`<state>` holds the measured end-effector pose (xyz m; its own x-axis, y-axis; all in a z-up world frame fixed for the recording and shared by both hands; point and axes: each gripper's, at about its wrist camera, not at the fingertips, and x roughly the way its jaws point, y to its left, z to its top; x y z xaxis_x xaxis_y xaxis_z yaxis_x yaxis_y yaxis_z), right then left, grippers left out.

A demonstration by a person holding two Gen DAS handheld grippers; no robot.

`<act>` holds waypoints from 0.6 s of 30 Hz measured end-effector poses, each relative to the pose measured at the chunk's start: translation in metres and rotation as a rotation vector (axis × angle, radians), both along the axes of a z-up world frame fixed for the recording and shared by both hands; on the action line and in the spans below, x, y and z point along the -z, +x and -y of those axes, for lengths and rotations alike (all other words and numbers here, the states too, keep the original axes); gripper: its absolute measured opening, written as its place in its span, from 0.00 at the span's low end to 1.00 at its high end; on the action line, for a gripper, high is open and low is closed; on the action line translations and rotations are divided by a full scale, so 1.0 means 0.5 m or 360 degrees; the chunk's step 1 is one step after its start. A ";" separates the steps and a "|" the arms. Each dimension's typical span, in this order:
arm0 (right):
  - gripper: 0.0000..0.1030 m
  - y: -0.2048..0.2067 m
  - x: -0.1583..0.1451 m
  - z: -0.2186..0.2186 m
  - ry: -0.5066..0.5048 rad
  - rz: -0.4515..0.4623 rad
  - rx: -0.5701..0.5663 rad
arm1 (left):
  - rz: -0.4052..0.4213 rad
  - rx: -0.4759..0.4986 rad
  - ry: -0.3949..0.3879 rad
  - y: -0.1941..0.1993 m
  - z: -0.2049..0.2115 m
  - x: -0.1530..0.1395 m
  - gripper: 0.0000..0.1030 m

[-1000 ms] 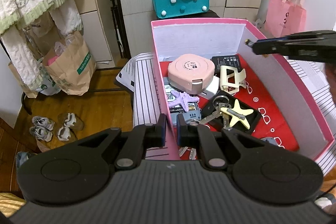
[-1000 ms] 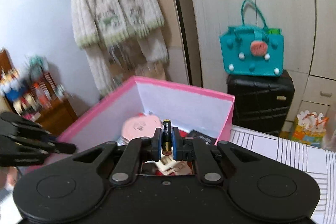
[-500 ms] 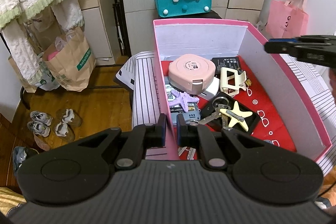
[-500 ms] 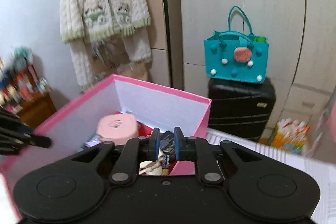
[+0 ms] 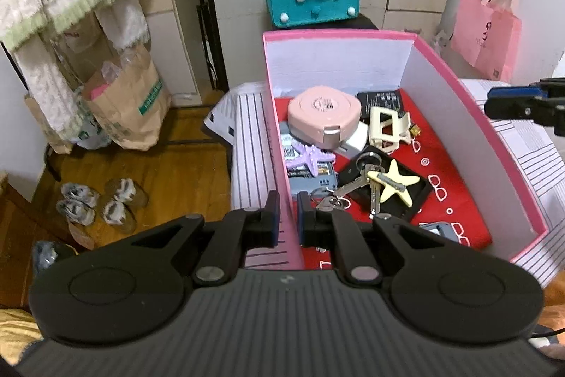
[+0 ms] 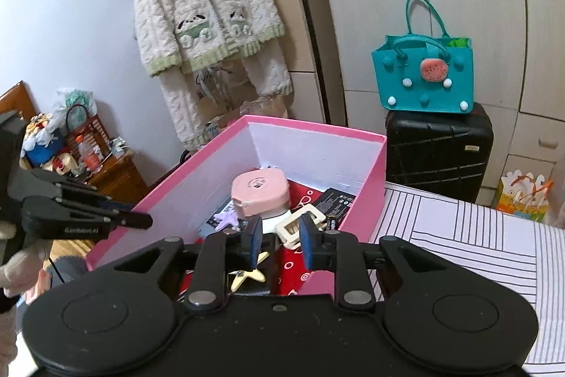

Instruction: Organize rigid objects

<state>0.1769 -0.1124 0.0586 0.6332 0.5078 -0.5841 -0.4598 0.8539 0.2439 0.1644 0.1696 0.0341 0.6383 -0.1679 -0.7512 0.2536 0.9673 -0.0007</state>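
The left gripper (image 5: 286, 212) clamps the pink box wall (image 5: 282, 165) and should hold firm while the empty right gripper (image 6: 279, 244) is opening.

surface: striped cloth (image 6: 469, 235) | directly on it: pink box (image 5: 476, 143), open-topped

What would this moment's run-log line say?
left hand-held gripper: shut on pink box wall | right hand-held gripper: jaws opening, nothing between | battery: in box beside cream clip
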 end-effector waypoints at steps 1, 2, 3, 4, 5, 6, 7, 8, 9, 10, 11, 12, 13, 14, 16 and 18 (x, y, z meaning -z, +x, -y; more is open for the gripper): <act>0.30 -0.005 -0.006 0.000 0.0002 -0.0005 -0.0009 | 0.0022 -0.0003 0.0003 -0.010 0.000 -0.013 0.10; 0.31 -0.009 -0.012 0.002 0.0005 -0.0020 -0.0022 | 0.0035 -0.0006 -0.0004 -0.020 -0.002 -0.026 0.10; 0.37 -0.011 -0.016 0.003 0.0015 -0.0049 -0.0040 | 0.0039 -0.0010 -0.0014 -0.028 -0.003 -0.036 0.13; 0.42 -0.010 -0.018 0.008 0.0024 -0.0095 -0.0053 | 0.0038 -0.0011 -0.0027 -0.037 -0.003 -0.048 0.14; 0.42 -0.008 -0.019 0.016 0.0025 -0.0152 -0.0044 | 0.0044 -0.0002 -0.0031 -0.046 -0.003 -0.057 0.14; 0.42 -0.008 -0.022 0.028 0.0026 -0.0197 -0.0017 | 0.0055 0.0013 -0.0019 -0.059 -0.001 -0.067 0.15; 0.43 -0.012 -0.027 0.037 0.0022 -0.0215 0.0003 | 0.0063 0.0023 -0.0007 -0.070 0.001 -0.075 0.20; 0.45 -0.020 -0.032 0.045 0.0005 -0.0228 0.0017 | 0.0066 0.0032 -0.0001 -0.081 0.003 -0.084 0.25; 0.53 -0.029 -0.036 0.052 -0.0029 -0.0241 0.0023 | 0.0076 0.0045 -0.0001 -0.092 0.005 -0.094 0.32; 0.61 -0.039 -0.041 0.056 -0.0072 -0.0245 0.0031 | 0.0095 0.0060 0.0003 -0.103 0.009 -0.102 0.37; 0.63 -0.052 -0.044 0.060 -0.0102 -0.0232 0.0053 | 0.0119 0.0075 0.0016 -0.113 0.014 -0.110 0.39; 0.67 -0.066 -0.048 0.062 -0.0128 -0.0220 0.0086 | 0.0142 0.0087 0.0029 -0.124 0.020 -0.116 0.44; 0.75 -0.076 -0.050 0.064 -0.0149 -0.0226 0.0122 | 0.0150 0.0095 0.0036 -0.132 0.027 -0.121 0.51; 0.82 -0.084 -0.051 0.065 -0.0178 -0.0256 0.0176 | 0.0149 0.0100 0.0036 -0.139 0.032 -0.124 0.55; 1.00 -0.093 -0.048 0.072 -0.0204 -0.0350 0.0265 | 0.0141 0.0112 0.0020 -0.151 0.040 -0.127 0.74; 1.00 -0.110 -0.037 0.087 -0.0193 -0.0410 0.0255 | 0.0136 0.0118 -0.0010 -0.163 0.043 -0.122 0.89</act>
<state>0.1218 -0.1560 0.0771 0.5230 0.3310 -0.7854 -0.2539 0.9402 0.2271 0.0832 0.1482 0.0952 0.6855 -0.2216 -0.6936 0.3241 0.9459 0.0182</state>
